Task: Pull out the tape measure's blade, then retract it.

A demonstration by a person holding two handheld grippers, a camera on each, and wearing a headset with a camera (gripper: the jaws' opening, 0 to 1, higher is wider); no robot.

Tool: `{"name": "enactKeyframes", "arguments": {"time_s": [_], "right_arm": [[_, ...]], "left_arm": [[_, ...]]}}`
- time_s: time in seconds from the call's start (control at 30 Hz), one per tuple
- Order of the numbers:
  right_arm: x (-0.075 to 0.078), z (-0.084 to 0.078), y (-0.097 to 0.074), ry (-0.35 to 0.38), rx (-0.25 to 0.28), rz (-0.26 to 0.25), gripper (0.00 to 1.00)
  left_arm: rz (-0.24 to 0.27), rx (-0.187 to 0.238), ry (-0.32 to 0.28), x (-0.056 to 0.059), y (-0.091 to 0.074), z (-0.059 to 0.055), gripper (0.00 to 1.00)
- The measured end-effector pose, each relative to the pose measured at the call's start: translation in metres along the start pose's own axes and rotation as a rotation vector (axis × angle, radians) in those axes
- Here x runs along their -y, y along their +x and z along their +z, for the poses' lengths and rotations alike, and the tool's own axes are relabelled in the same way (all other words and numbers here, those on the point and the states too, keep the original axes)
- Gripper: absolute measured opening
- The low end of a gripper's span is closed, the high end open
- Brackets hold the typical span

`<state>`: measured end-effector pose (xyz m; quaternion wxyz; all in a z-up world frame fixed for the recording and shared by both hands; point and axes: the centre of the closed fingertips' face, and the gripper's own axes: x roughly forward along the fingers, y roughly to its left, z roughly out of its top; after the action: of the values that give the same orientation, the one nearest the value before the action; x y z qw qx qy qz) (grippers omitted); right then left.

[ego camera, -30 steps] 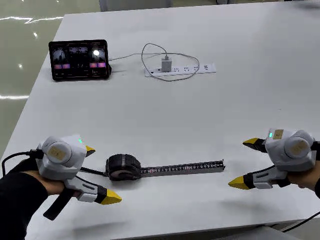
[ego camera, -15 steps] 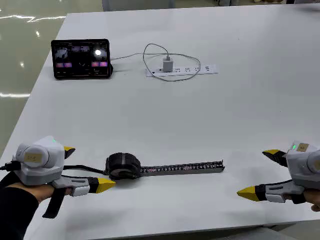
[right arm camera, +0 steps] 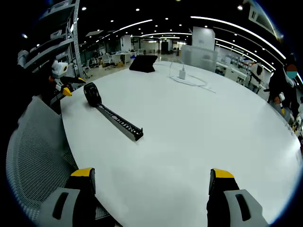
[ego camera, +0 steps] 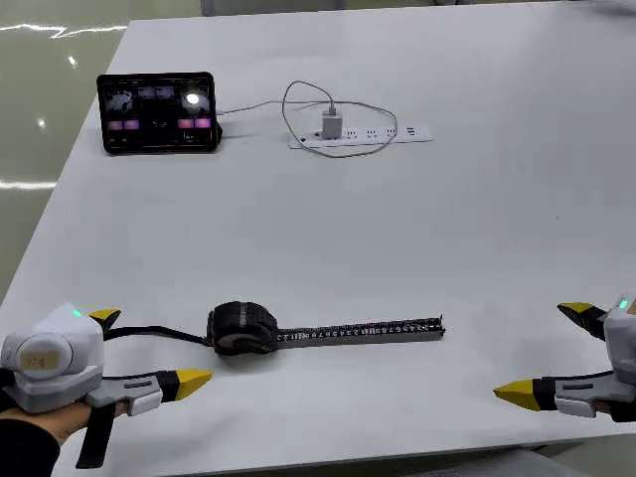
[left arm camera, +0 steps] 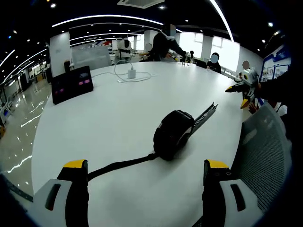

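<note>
Tape measure [ego camera: 241, 329] near table's [ego camera: 397, 229] front edge, blade [ego camera: 363, 332] out. Left gripper [ego camera: 154, 347], right gripper [ego camera: 540, 350] wide open, empty. Likely risk: blade whip on unbraked retract, skid off edge.

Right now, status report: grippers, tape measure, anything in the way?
Left gripper open, empty. Right gripper open, empty. Tape measure on table, blade extended, neither gripper touching. Nothing in the way.

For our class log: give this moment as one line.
left gripper: open, empty | right gripper: open, empty | tape measure: free on table | blade: pulled out, not retracted
</note>
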<state>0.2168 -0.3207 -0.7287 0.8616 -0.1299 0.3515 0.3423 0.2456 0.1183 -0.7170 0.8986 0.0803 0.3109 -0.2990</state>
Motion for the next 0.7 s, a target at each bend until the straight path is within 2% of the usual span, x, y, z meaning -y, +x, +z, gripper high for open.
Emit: {"name": "enactKeyframes", "arguments": {"time_s": [0.17,0.27,0.47,0.7], "right_arm": [[0.0,-0.005,-0.006,-0.008,0.005,-0.021,0.99],[0.003,-0.006,-0.012,-0.016,0.02,-0.034,0.99],[0.002,-0.011,-0.018,-0.021,0.015,-0.021,0.99],[0.003,-0.017,-0.021,-0.025,-0.001,-0.019,0.99]], "left_arm": [[-0.011,0.0,0.006,0.001,-0.008,-0.006,0.99],[-0.02,0.0,0.002,0.006,-0.01,-0.008,0.99],[-0.023,-0.012,0.026,0.01,-0.013,-0.013,0.99],[-0.021,0.006,0.032,0.011,-0.017,-0.007,0.99]]}}
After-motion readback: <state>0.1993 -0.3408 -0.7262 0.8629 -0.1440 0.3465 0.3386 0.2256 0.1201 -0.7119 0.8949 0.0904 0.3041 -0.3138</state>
